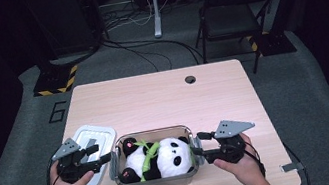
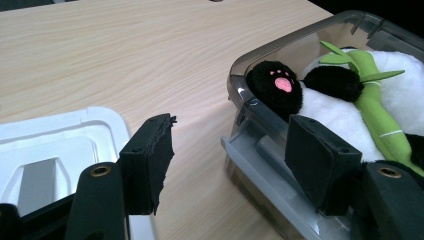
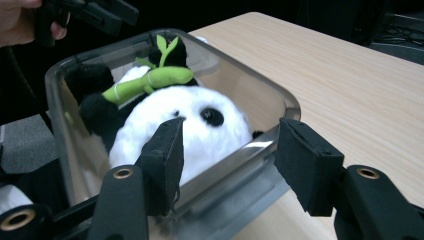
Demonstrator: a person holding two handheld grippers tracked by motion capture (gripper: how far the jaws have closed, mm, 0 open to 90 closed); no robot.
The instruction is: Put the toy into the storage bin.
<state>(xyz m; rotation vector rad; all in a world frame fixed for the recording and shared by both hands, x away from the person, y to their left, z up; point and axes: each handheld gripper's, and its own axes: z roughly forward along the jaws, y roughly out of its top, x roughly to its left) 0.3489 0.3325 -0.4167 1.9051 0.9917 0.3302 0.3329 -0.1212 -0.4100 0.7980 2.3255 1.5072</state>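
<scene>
High view: clear box [image 1: 159,180] with panda [image 1: 156,159], long axis crosswise between left tongs [image 1: 106,158] and right tongs [image 1: 197,148]; both released, flanking its ends.

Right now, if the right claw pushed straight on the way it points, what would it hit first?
Probably the near end wall of the clear container: the right claw straddles its rim, one jaw inside and one outside. The plush panda lies just behind the inner jaw, though depth there is hard to judge.

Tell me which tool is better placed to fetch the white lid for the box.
Left. The left tool sits between the white lid and the clear box, jaws open. The right tool is beyond the box's far end.
</scene>
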